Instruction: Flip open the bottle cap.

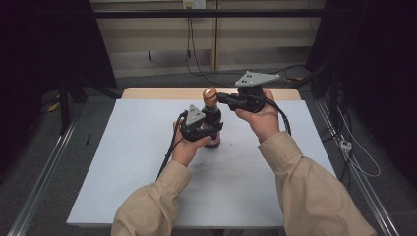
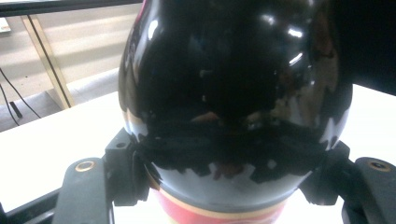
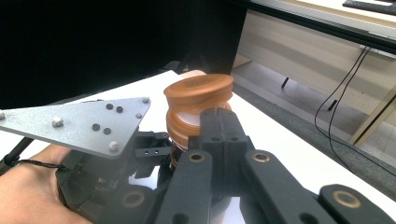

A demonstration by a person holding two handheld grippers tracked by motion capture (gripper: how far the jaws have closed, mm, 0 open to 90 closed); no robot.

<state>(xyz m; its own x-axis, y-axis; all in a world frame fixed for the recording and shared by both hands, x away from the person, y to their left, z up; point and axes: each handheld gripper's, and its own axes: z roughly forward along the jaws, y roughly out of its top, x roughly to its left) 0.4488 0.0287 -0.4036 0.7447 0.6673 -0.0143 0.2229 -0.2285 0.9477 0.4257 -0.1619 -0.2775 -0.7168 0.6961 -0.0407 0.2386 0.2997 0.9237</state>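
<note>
1. A dark glass bottle (image 1: 212, 129) stands upright on the white table (image 1: 123, 162), a little beyond the table's middle and nearer its far edge than its near one.
2. The bottle bears an orange-brown cap (image 1: 210, 95) at its top and a red and cream label low on its body, seen in the left gripper view (image 2: 219, 212).
3. The left gripper (image 1: 202, 129) comes to the bottle from the bottle's left, and its jaws clamp the bottle's round body, one on each side.
4. In the left gripper view the black jaws hug the glossy dark body (image 2: 233, 79) from both sides, pressed against the glass just above the label.
5. The right gripper (image 1: 222, 98) reaches the bottle from the bottle's right, at the height of the neck just under the cap.
6. In the right gripper view the cap (image 3: 200, 93) sits just beyond that gripper's jaws, which stand pressed together with no gap; their tips lie against the cap's lower ring.
7. The left hand (image 1: 186, 150) sits on the near side of the bottle, and the right hand (image 1: 261, 120) to the bottle's right.
8. The left gripper's grey three-cornered plate (image 3: 79, 123) lies just left of the cap in the right gripper view.
</note>
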